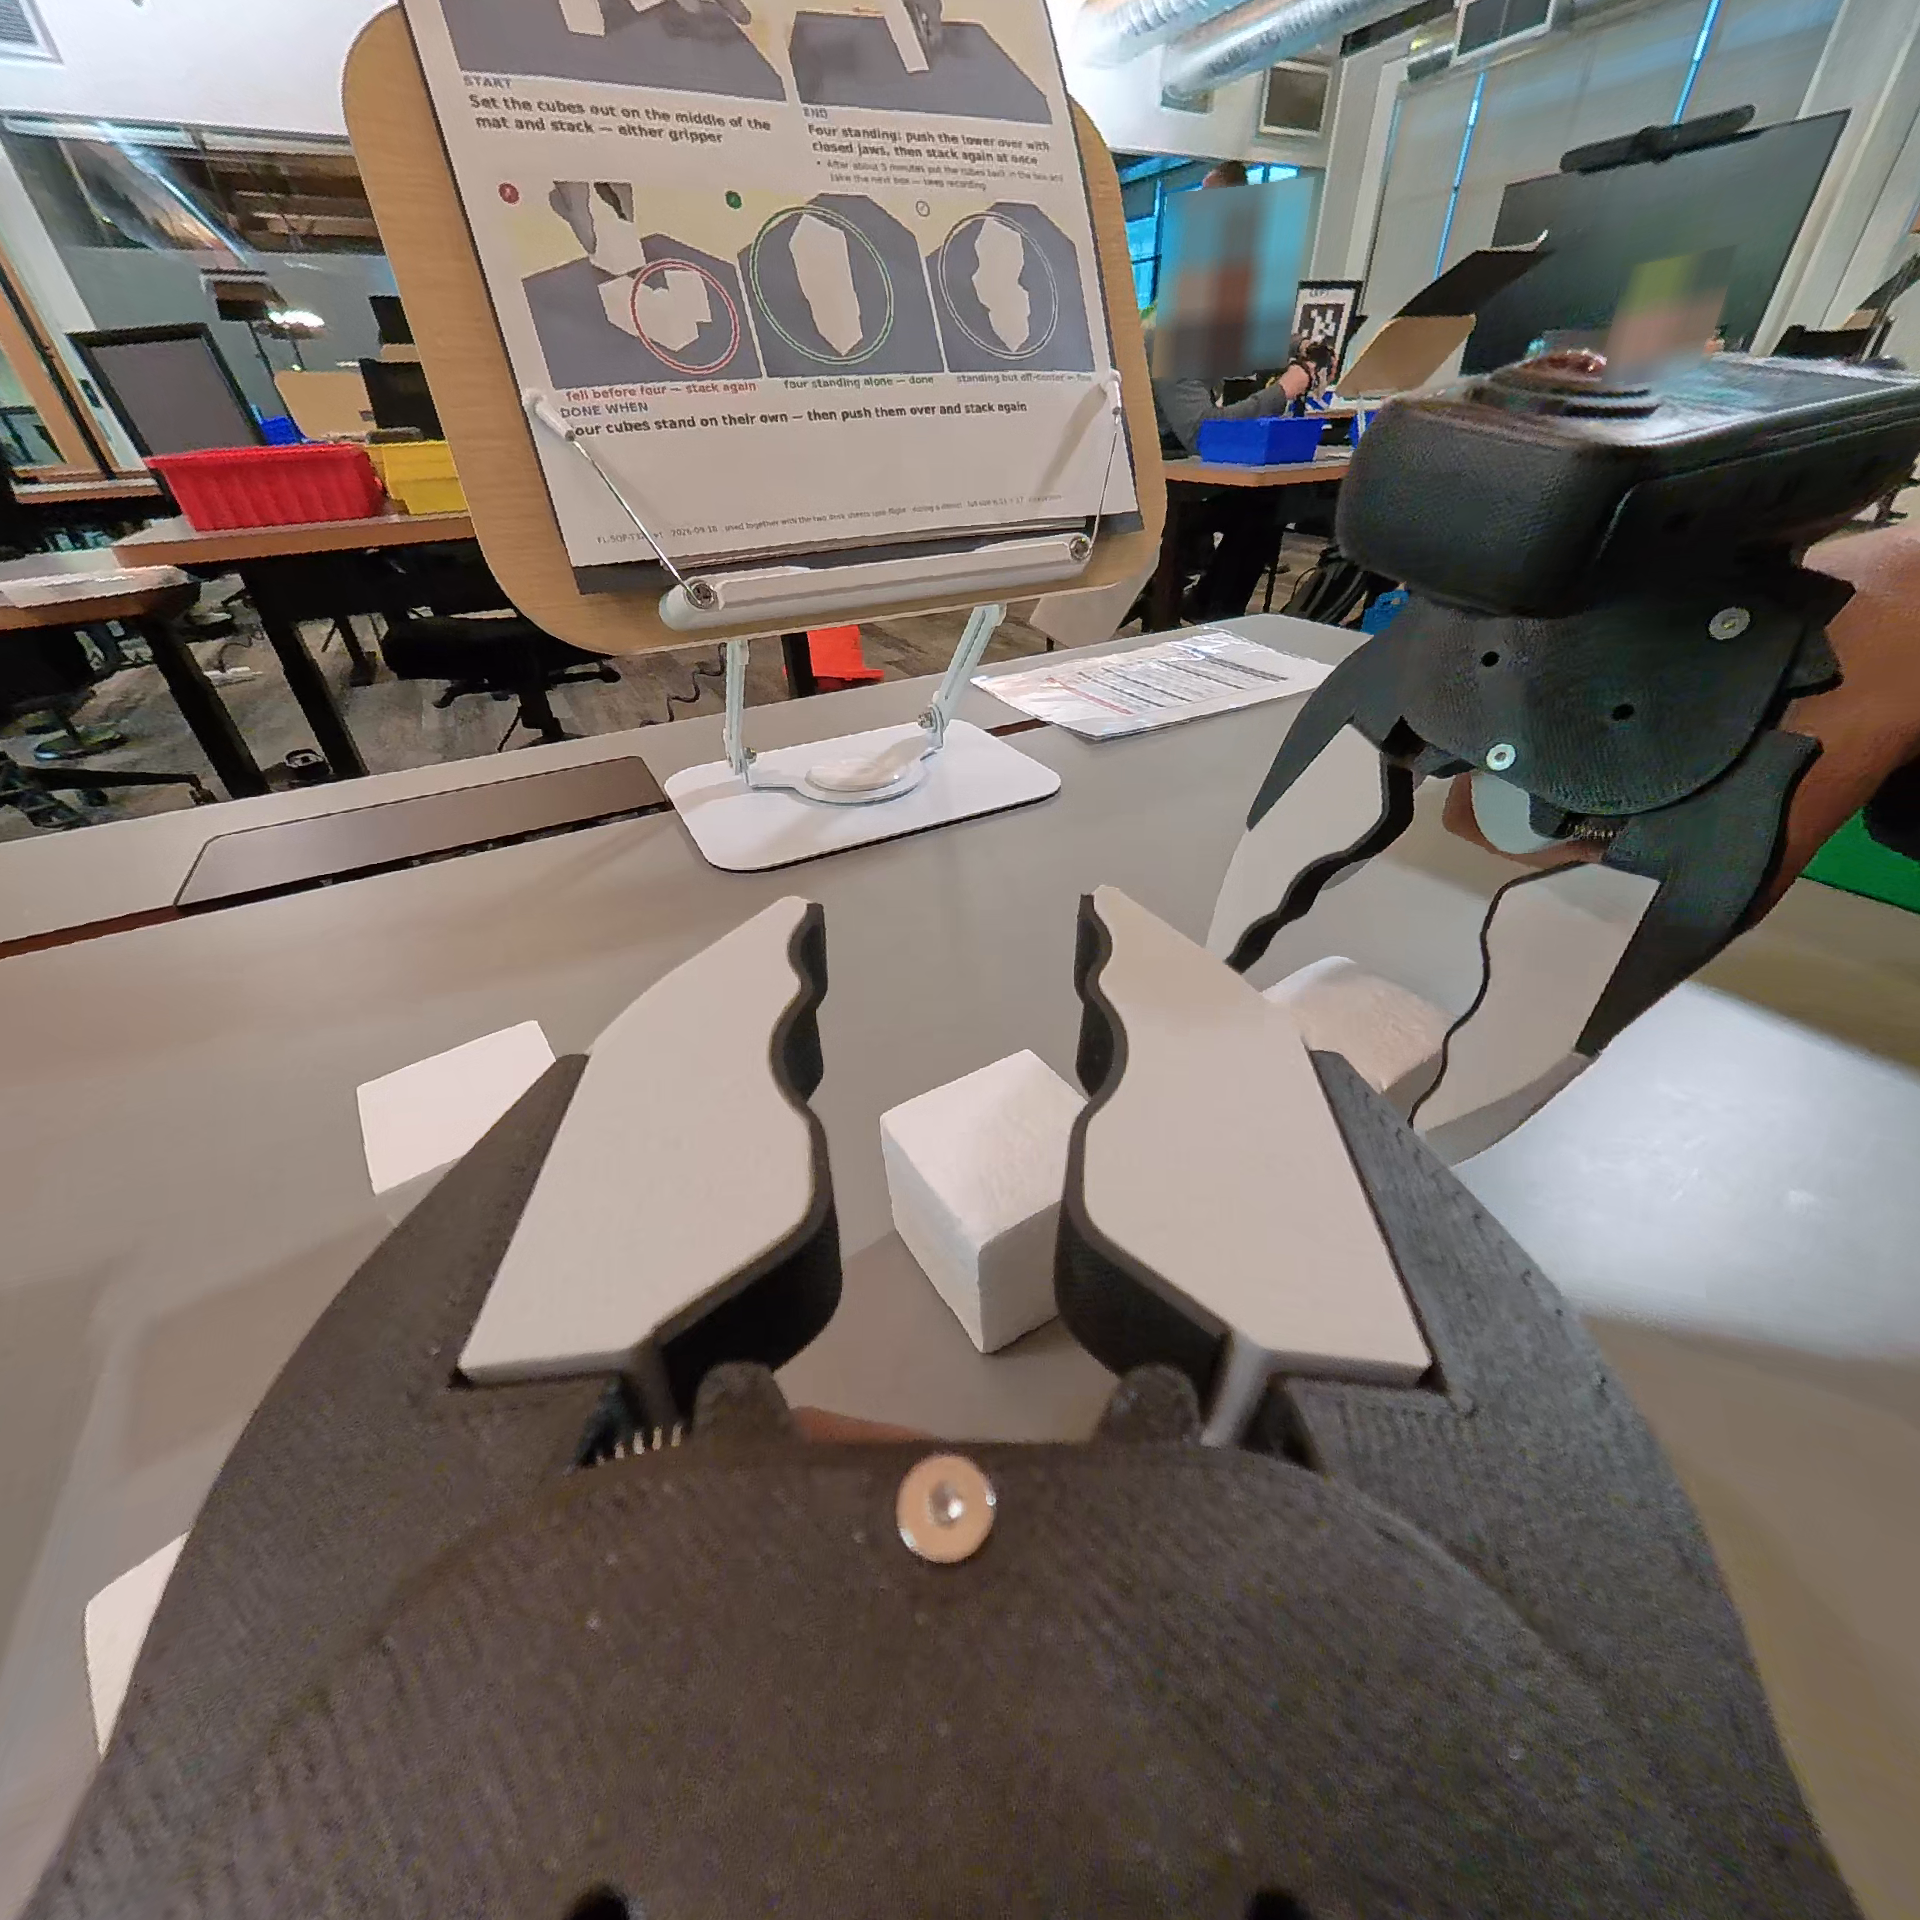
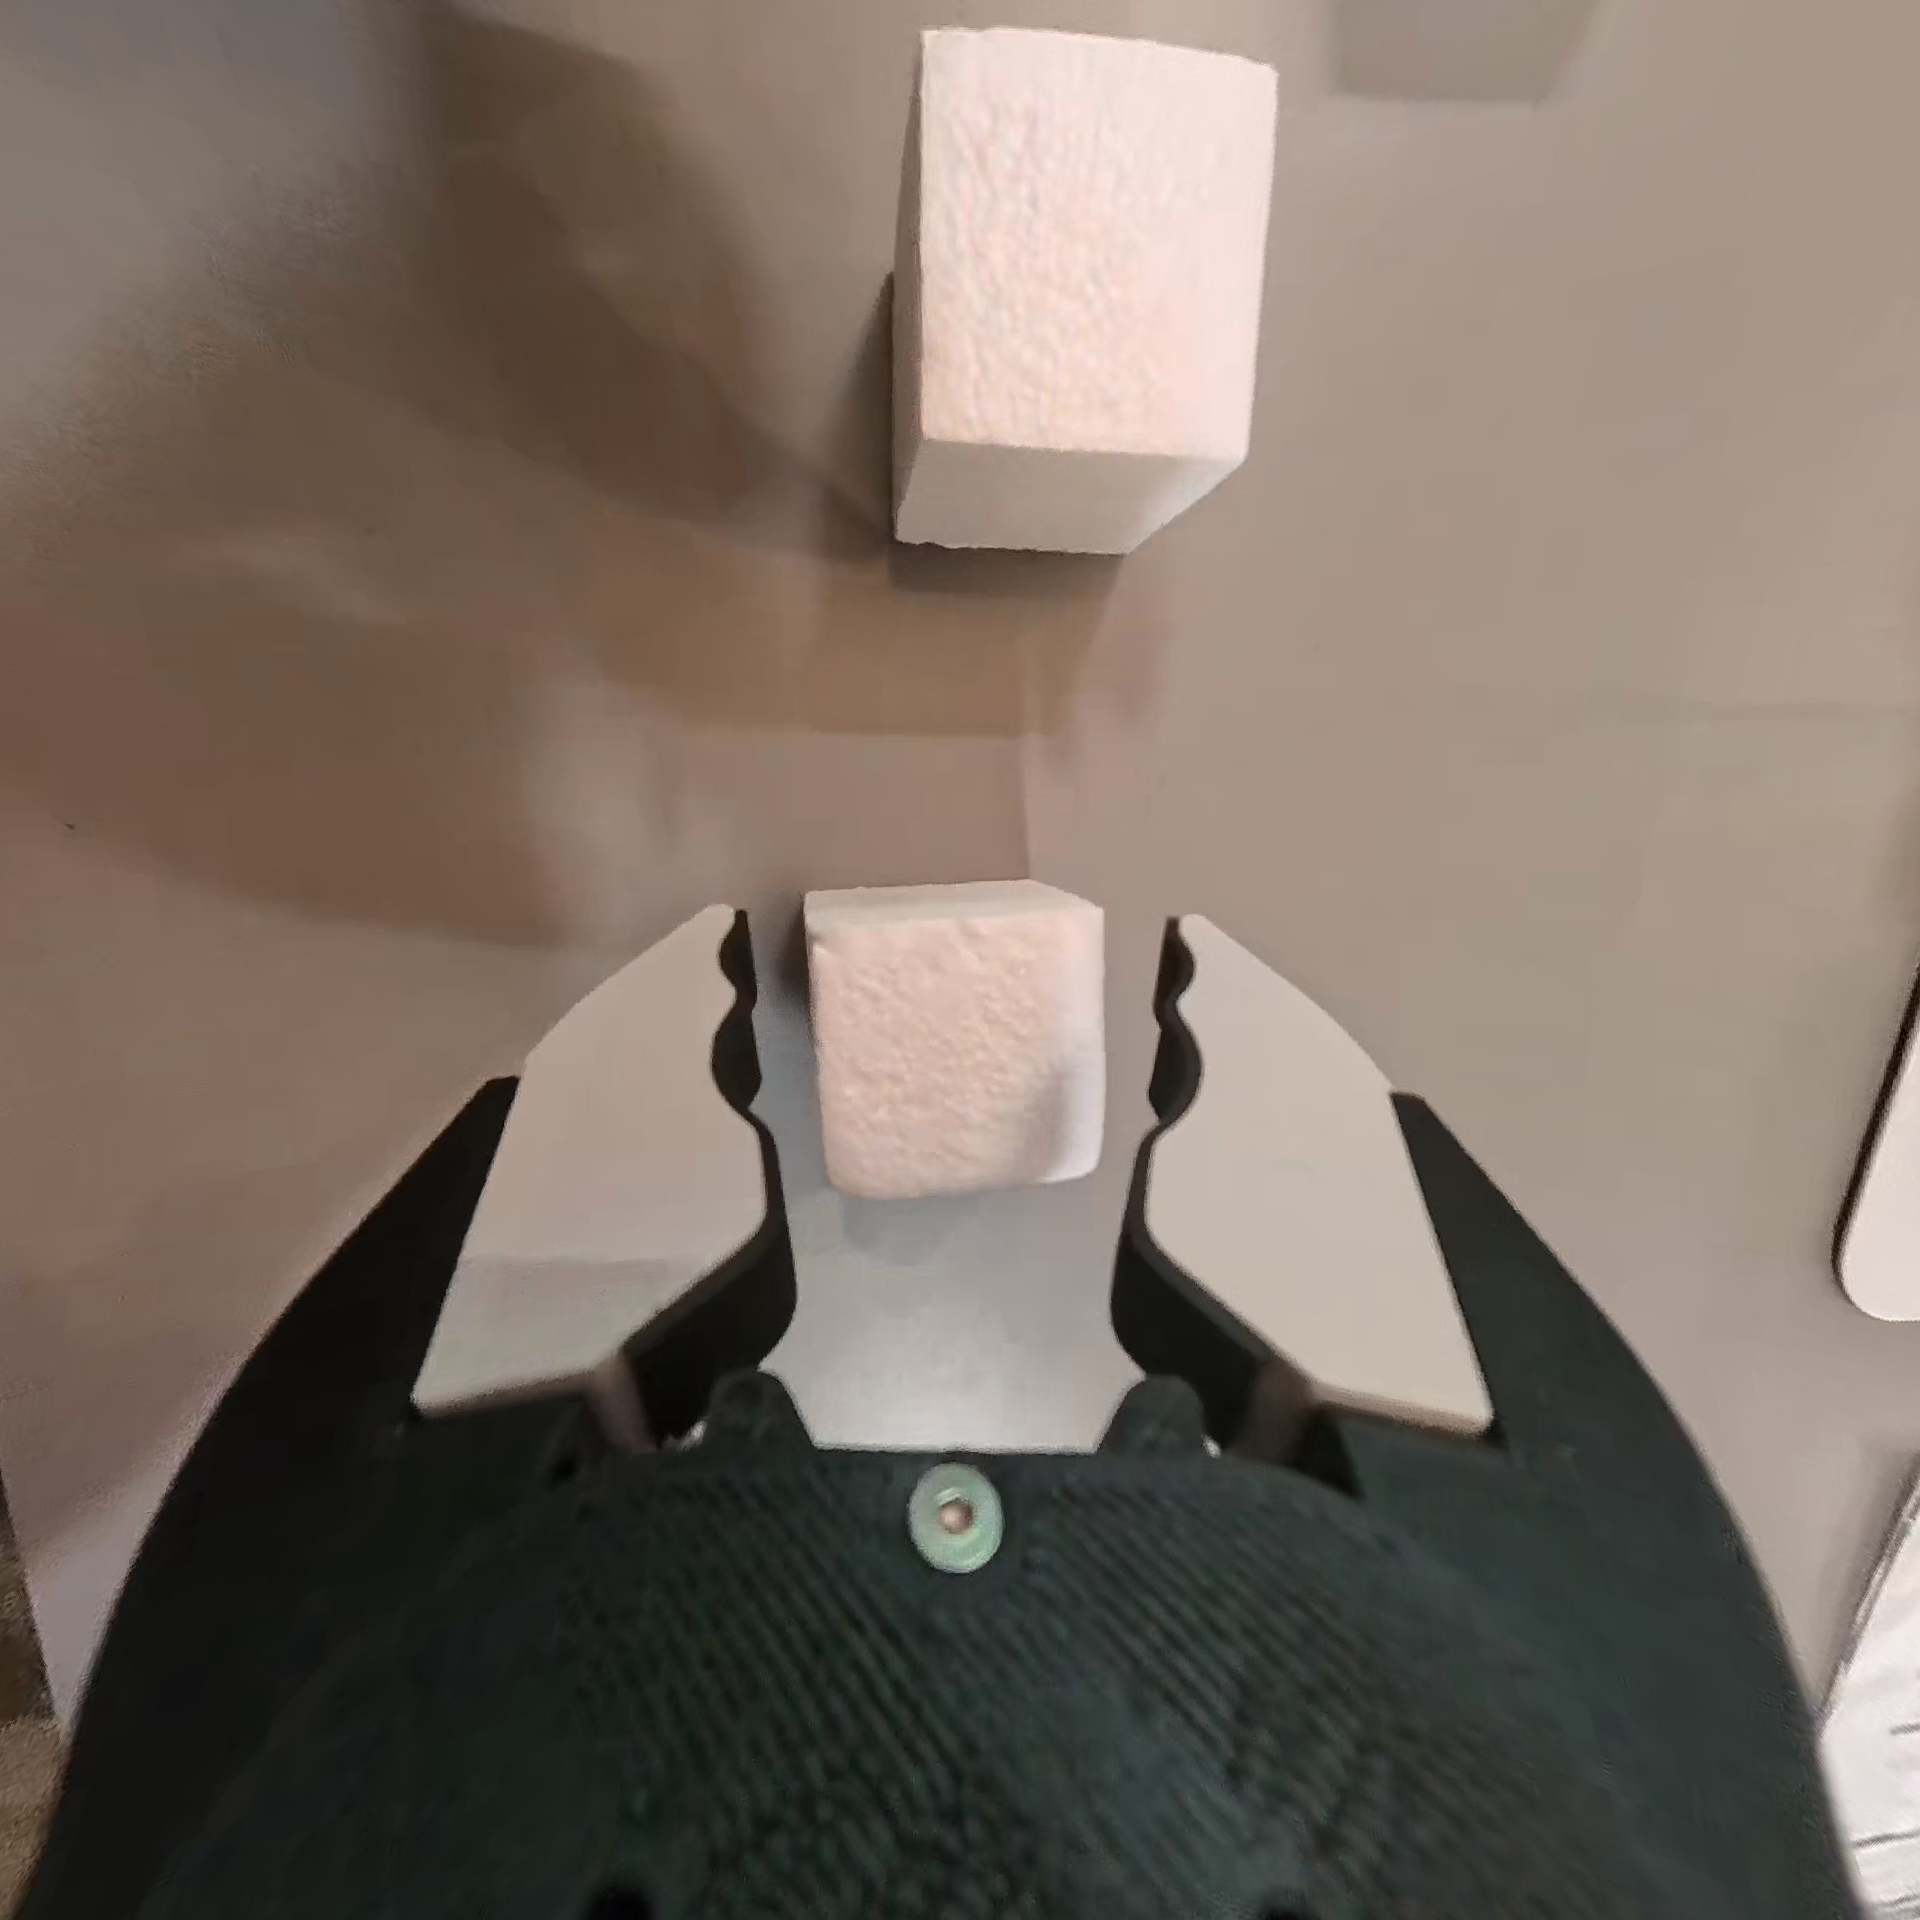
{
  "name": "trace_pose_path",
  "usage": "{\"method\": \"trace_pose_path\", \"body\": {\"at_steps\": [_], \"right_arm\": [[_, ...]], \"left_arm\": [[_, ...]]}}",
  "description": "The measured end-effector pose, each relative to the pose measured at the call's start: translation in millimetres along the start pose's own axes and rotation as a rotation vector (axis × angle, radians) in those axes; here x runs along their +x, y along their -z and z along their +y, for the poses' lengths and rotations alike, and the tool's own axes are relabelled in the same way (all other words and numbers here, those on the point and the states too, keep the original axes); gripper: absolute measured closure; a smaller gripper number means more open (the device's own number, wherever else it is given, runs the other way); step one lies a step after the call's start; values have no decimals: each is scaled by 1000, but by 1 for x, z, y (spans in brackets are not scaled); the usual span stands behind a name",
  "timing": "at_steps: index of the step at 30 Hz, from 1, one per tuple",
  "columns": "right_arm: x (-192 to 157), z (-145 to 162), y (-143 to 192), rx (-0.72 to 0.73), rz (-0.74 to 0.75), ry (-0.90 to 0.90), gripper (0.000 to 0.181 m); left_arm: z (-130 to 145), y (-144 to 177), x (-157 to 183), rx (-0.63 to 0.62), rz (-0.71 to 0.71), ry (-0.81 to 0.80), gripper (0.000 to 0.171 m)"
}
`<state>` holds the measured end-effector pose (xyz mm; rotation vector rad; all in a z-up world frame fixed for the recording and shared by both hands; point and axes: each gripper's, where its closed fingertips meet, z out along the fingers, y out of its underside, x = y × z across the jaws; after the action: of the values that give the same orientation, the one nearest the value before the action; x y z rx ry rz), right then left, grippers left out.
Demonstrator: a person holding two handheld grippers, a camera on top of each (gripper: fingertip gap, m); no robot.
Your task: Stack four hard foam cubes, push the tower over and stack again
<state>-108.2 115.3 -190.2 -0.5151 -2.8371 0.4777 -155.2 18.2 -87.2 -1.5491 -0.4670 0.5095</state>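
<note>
Several white foam cubes lie apart on the grey mat (image 1: 260, 1039); none is stacked. My left gripper (image 1: 951, 925) is open, with one cube (image 1: 977, 1195) on the mat between its fingers, its right side hidden by the right finger. More cubes lie at the left (image 1: 457, 1101) and lower left (image 1: 125, 1621). My right gripper (image 2: 956, 927) points down and is open around a cube (image 2: 956, 1049), with a gap on each side. Another cube (image 2: 1081, 281) lies beyond it. In the left wrist view the right gripper (image 1: 1423, 997) hangs over a cube (image 1: 1361, 1018) at the right.
A wooden document stand with an instruction sheet (image 1: 790, 312) stands on a white base (image 1: 862, 790) behind the mat; the base's edge also shows in the right wrist view (image 2: 1881, 1195). A sleeved paper (image 1: 1143, 686) lies back right. A hand (image 1: 1870, 675) holds the right gripper. Tip to tip, the grippers are about 15 cm apart.
</note>
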Motion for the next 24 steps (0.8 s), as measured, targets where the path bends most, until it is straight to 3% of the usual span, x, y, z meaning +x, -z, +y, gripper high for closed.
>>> {"method": "trace_pose_path", "body": {"at_steps": [4, 8, 11, 15, 17, 19, 24], "right_arm": [[-2, 3, -3, -34, 7, 23, 124], [2, 2, 9, 48, 47, 20, 124], [1, -7, 35, 298, 11, -66, 125], [16, -14, 80, 796, -19, -289, 125], [26, -8, 87, 933, -44, -405, 125], [32, -4, 80, 959, -71, -475, 125], [25, -7, 45, 820, -73, -475, 125]], "left_arm": [[0, 0, 0, -2, 0, 1, 125], [0, 0, -1, -3, -1, 3, 125], [0, 1, -2, 0, -6, 4, 125], [-1, 1, -4, 2, -7, 16, 125], [-1, 0, -3, 2, -4, 20, 125], [-1, -1, -2, 1, 0, 18, 125], [0, -4, 1, -3, 9, 2, 125]]}}
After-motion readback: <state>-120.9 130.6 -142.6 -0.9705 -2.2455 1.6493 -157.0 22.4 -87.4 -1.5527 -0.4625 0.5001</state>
